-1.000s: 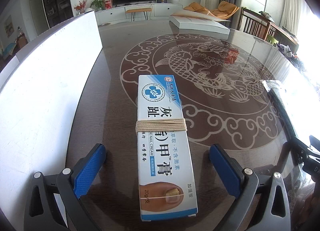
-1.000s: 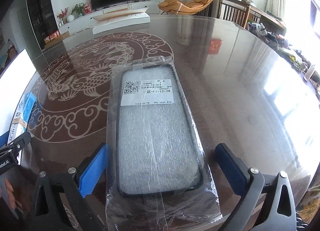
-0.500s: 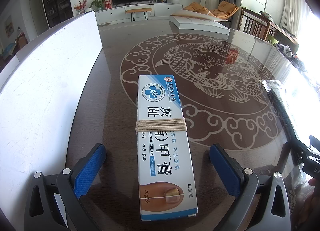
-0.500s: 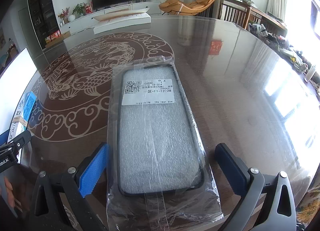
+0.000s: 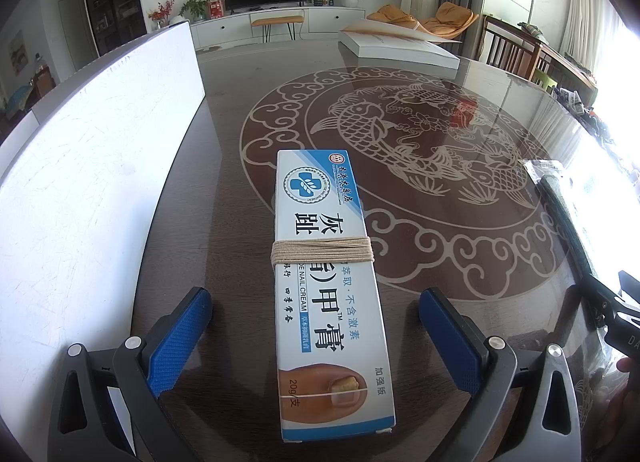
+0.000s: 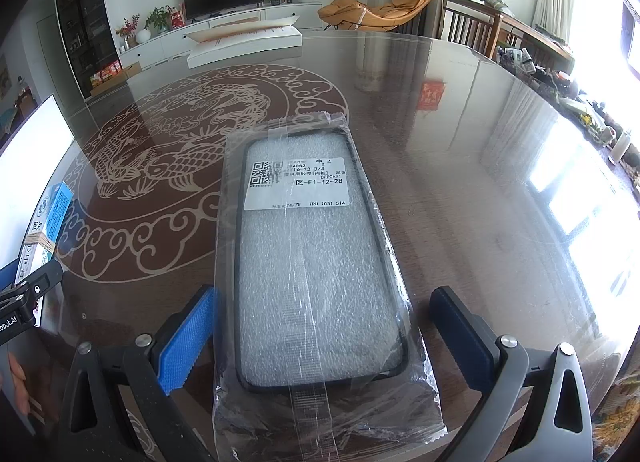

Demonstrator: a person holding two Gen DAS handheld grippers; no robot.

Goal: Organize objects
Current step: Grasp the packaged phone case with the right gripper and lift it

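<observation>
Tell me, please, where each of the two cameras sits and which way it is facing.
Left wrist: on the left gripper, looking forward along the glass-topped carved wooden table at the white-and-blue nail cream carton between its open blue pads.
Right wrist: on the right gripper, facing the black phone case in clear plastic wrap between its open pads; the left gripper shows at its left edge.
Shared: the carton, the fish carving, the television.

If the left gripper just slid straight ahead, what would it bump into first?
Probably nothing: the nail cream box already lies between the open left gripper, so its fingers would likely pass alongside it.
</observation>
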